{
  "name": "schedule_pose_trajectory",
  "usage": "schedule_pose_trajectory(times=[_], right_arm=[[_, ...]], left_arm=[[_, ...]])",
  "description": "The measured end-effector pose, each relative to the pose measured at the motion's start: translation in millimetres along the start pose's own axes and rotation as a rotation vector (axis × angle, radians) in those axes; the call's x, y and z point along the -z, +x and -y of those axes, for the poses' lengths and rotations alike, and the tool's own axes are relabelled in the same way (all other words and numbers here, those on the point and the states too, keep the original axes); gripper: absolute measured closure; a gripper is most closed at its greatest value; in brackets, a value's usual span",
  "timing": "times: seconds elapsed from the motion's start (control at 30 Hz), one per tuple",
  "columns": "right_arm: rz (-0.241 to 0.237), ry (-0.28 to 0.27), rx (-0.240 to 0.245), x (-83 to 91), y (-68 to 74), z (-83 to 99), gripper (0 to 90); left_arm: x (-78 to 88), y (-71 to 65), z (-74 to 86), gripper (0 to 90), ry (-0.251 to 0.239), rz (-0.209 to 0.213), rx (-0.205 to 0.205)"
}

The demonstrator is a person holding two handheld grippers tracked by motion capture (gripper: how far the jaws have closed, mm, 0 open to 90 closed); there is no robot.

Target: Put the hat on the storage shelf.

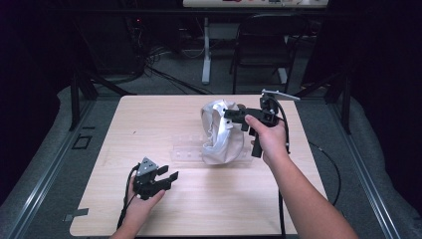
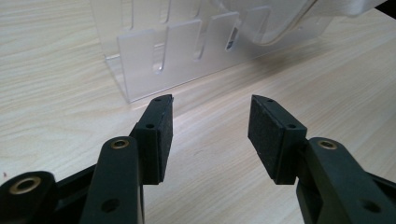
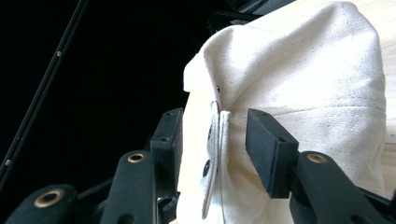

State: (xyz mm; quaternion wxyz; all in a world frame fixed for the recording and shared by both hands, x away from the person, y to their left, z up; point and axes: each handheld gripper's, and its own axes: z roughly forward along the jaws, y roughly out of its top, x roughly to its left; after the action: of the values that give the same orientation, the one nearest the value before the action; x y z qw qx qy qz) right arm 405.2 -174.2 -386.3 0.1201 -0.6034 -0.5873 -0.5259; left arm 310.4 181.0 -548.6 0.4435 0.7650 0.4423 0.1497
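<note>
Your right claw (image 1: pixel 238 115) is at the far right part of the worktop (image 1: pixel 149 124), next to the white cloth cap (image 1: pixel 219 132). In the right gripper view its jaws stand apart with the cap's (image 3: pixel 299 74) strap seam (image 3: pixel 217 154) between them, and the pads do not press on the cloth, so the claw is not holding it. The cap sits on a clear plastic rack (image 1: pixel 191 149), which lies near the middle of the worktop, and the cap covers the right end of this rack. Your left claw (image 1: pixel 166 175) is at the near left part of the worktop, well apart from the cap, and your left hand (image 1: pixel 142 199) holds it low over the wood. In the left gripper view its jaws are wide with nothing between them; you see only the bare wood under them. The rack (image 2: pixel 177 51) stands a little beyond the jaw tips in that view, with its upright slats, and the edge of the cap (image 2: pixel 299 18) hangs over its far end.
</note>
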Motion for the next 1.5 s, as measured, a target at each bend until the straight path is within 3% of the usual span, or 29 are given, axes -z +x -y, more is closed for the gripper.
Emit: schedule_pose_trajectory(times=[0.17,0.63,1.13,1.5], right_arm=[[0.003,-0.013,0.017,3.3,0.5,0.3,52.9],[0.014,-0.042,0.070,16.0,2.6,3.4,47.1],[0.032,-0.038,0.134,18.5,8.8,11.3,42.7],[0.062,-0.028,0.179,32.3,7.7,18.3,42.2]], left_arm=[[0.3,2.6,0.3,49.4,0.008,-0.011,-0.017],[0.0,4.0,0.2,48.9,0.013,-0.014,-0.014],[2.0,6.2,1.5,48.4,-0.003,-0.021,0.004],[2.9,8.2,1.4,48.3,-0.007,-0.023,0.011]])
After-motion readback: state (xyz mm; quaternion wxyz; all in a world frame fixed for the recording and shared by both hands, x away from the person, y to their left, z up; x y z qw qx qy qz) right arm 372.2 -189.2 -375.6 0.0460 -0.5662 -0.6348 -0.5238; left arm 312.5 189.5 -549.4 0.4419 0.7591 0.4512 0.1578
